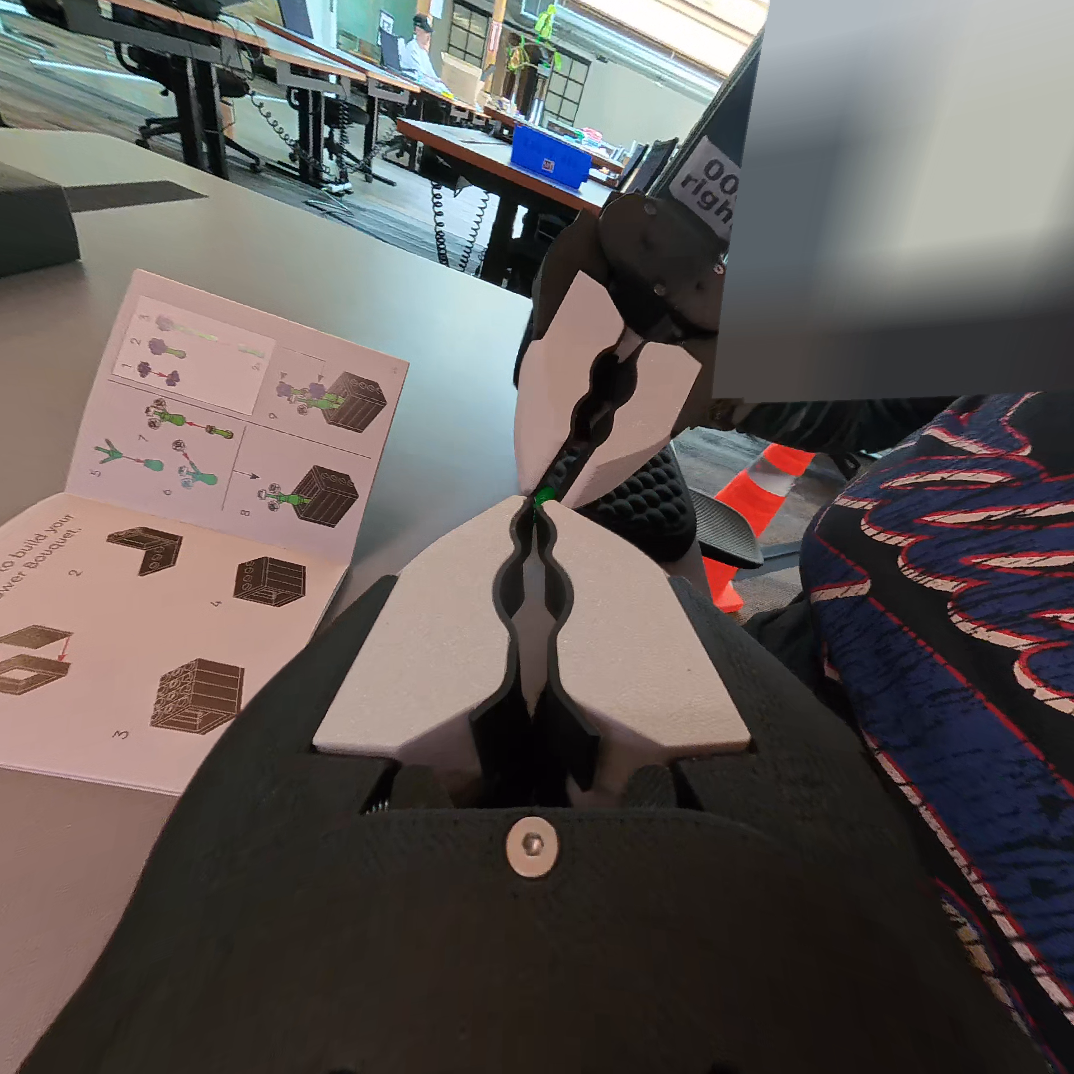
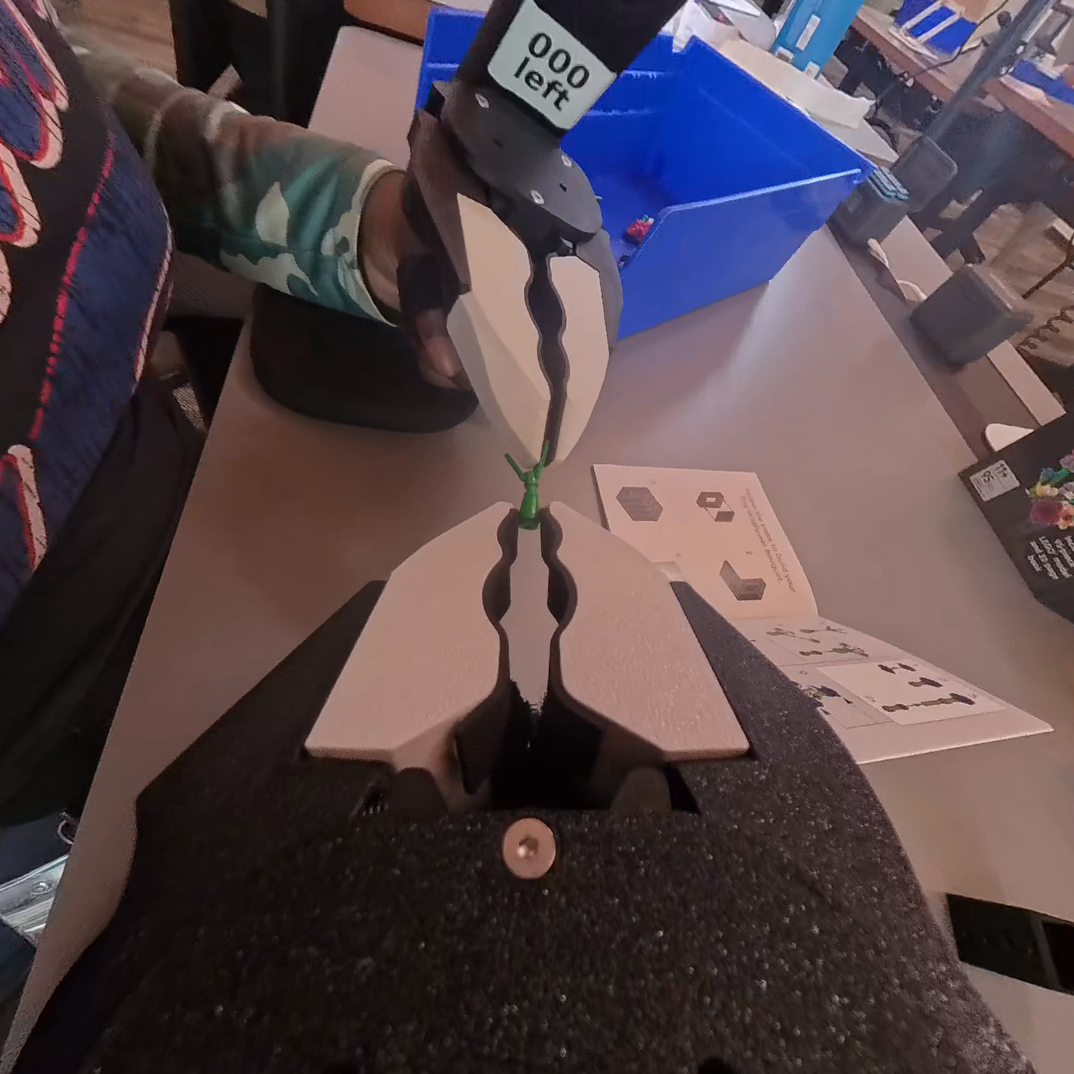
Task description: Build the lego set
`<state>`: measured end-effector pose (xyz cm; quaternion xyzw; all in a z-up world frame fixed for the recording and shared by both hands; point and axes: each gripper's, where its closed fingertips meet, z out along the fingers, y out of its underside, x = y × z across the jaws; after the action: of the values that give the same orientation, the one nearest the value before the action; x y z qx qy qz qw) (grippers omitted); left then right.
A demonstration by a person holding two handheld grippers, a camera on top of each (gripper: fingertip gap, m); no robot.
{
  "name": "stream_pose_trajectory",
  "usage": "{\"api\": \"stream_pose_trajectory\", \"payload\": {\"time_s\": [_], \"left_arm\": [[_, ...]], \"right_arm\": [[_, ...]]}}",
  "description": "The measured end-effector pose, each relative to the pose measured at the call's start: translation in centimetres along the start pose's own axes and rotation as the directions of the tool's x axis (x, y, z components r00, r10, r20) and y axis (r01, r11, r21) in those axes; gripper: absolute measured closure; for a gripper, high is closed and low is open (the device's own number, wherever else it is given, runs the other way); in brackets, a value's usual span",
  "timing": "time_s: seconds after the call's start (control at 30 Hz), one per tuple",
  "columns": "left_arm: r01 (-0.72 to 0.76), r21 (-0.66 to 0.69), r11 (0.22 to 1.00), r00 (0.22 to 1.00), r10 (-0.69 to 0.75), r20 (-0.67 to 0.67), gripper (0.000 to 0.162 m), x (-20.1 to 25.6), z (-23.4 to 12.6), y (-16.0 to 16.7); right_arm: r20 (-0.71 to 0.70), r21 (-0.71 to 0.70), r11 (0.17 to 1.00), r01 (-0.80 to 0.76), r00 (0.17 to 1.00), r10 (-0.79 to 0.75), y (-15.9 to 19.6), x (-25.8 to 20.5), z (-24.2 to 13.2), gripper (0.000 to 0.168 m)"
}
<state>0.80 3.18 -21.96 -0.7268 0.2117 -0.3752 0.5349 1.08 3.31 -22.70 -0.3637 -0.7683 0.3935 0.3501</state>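
Sitting in blue bin (image 2: 726, 232): small red piece (image 2: 639, 228).

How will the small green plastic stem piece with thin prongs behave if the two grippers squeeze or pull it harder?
The small green plastic stem piece probably weighs almost nothing, being tiny beside the right gripper. Its thin prongs, one pinched by the left gripper, may bend or snap under a hard pull. Its smooth, rounded base could slip or twist between the fingertips.
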Motion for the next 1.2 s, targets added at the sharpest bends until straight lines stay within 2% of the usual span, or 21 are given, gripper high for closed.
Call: {"api": "stream_pose_trajectory", "payload": {"time_s": [0.13, 0.23, 0.33, 0.43, 0.53, 0.73, 0.87, 0.93, 1.03, 1.2], "left_arm": [[-0.004, -0.012, 1.0, 1.0, 0.004, -0.018, 0.162, 0.2, 0.1, 0.1], [0.005, -0.054, 0.999, 1.0, -0.007, -0.028, 0.162, 0.3, 0.5, 0.6], [0.001, -0.086, 0.996, 0.999, -0.005, -0.045, 0.162, 0.5, 0.8, 1.0], [0.033, -0.025, 0.999, 0.997, -0.035, -0.069, 0.162, 0.4, 0.2, 0.2], [0.091, 0.06, 0.994, 0.994, -0.087, -0.071, 0.162, -0.1, -0.6, -0.8], [0.084, 0.067, 0.994, 0.996, -0.083, -0.019, 0.162, -0.7, -0.6, -1.0], [0.053, 0.048, 0.997, 0.998, -0.054, 0.027, 0.16, -0.9, -0.8, -1.0], [0.021, -0.012, 1.0, 0.999, -0.02, 0.049, 0.151, -0.8, -1.1, -0.5], [-0.05, -0.185, 0.982, 0.996, 0.062, 0.059, 0.139, 0.0, -1.9, 1.3], [-0.178, -0.427, 0.887, 0.983, 0.182, -0.032, 0.14, 3.1, -2.4, 5.0]], "right_arm": [[0.007, -0.024, 0.999, 0.024, 1.0, -0.024, 0.2, -0.4, 0.3, 0.161], [0.011, -0.004, 0.998, 0.066, 0.998, -0.066, -0.4, -0.6, 0.4, 0.161], [0.028, 0.025, 0.999, 0.044, 0.999, -0.045, -1.4, -0.5, 0.3, 0.162], [0.018, -0.01, 0.998, 0.063, 0.998, -0.063, -0.5, -0.4, 0.4, 0.162], [0.019, -0.001, 1.0, 0.01, 1.0, -0.01, 0.1, -0.5, 0.3, 0.162], [-0.028, -0.195, 0.979, -0.054, 0.998, 0.05, 4.8, -0.5, 0.6, 0.162], [-0.065, -0.362, 0.932, -0.021, 0.998, -0.003, 7.6, -0.4, 0.9, 0.161], [-0.065, -0.396, 0.917, -0.036, 0.998, 0.011, 8.3, -0.6, 1.1, 0.161], [-0.08, -0.384, 0.921, -0.072, 0.996, 0.044, 8.3, -0.4, 1.0, 0.154], [-0.091, -0.305, 0.94, -0.154, 0.987, 0.132, 7.2, -0.2, 0.7, 0.148]]}}
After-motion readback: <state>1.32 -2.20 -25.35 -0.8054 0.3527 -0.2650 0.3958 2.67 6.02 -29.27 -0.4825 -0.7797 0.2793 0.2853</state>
